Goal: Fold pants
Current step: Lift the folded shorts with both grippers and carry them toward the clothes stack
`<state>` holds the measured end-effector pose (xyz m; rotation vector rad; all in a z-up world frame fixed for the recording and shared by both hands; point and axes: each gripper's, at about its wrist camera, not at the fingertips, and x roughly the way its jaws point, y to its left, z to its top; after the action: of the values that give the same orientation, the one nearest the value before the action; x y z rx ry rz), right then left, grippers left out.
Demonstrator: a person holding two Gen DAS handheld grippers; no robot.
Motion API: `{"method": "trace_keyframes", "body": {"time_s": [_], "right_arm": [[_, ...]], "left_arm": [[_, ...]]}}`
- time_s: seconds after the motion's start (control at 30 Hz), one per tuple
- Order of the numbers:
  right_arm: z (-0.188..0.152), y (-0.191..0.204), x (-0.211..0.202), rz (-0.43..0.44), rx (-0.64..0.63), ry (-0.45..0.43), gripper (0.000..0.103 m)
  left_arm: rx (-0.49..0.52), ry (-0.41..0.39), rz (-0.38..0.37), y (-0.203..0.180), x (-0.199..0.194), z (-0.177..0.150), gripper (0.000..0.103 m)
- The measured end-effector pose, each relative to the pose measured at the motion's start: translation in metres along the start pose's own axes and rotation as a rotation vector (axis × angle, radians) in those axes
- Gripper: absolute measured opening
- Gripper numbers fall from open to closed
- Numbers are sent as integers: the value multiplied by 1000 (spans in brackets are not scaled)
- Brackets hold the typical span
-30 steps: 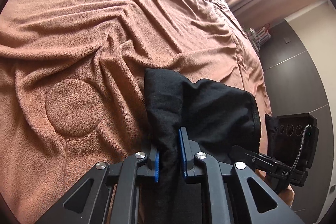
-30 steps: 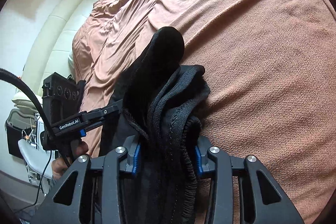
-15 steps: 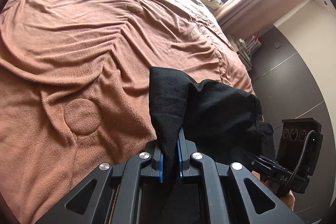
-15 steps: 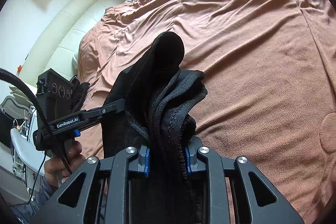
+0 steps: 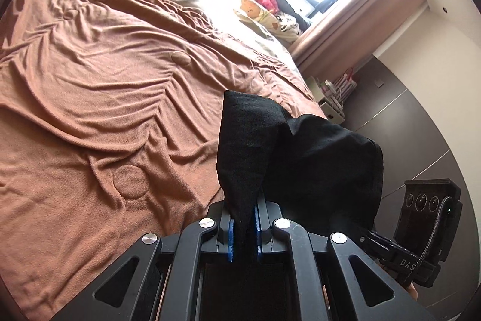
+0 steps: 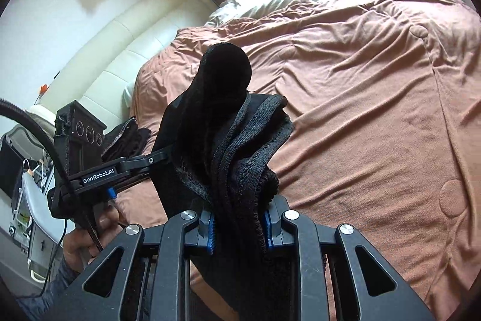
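The black pants (image 5: pixel 303 158) hang between both grippers above the near edge of the bed. My left gripper (image 5: pixel 244 230) is shut on a thin fold of the fabric, which sticks up past its blue pads. My right gripper (image 6: pixel 239 230) is shut on a thick bunch of the pants (image 6: pixel 228 122), with stitched hems showing between its pads. In the right wrist view the left gripper (image 6: pixel 99 173) shows at the left, held by a hand (image 6: pixel 81 239). The right gripper's body (image 5: pixel 421 233) shows at the right of the left wrist view.
A wrinkled brown blanket (image 5: pixel 105 86) covers the bed (image 6: pixel 375 95) below and ahead. Pillows and stuffed toys (image 5: pixel 255 5) lie at the far end under a bright window. A cream padded headboard (image 6: pixel 120 50) runs at the left. Dark floor (image 5: pixel 405 116) lies beside the bed.
Both grippers have risen with the pants, so more of the bed and the window has come into view. The right jaws closed tighter on the bunched fabric.
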<state>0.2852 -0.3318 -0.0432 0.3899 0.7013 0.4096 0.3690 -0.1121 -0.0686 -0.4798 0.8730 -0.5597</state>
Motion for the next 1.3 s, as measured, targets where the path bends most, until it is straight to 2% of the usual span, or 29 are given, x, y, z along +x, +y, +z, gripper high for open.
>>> {"method": "trace_keyframes", "body": {"time_s": [0.4,0.7,0.83,1.07,1.3], "right_arm": [[-2,53,-44,19,-80,-69,21],[-7,96,-65,47,-144,-106,21],[-6,113,-70,86,-166,-122,21],[-18,143,-69,127,-223,-121,21],[-19,156,-50,143,-247,-104,20]], "left_arm": [[26,-110,-15,-17,-77,4,10],[20,-202,-12,-24,-152,-3,10],[48,-246,23,-30,-190,-6,10],[15,-298,45,-14,-237,-17,10],[-10,-339,54,10,-269,-22,10]]}}
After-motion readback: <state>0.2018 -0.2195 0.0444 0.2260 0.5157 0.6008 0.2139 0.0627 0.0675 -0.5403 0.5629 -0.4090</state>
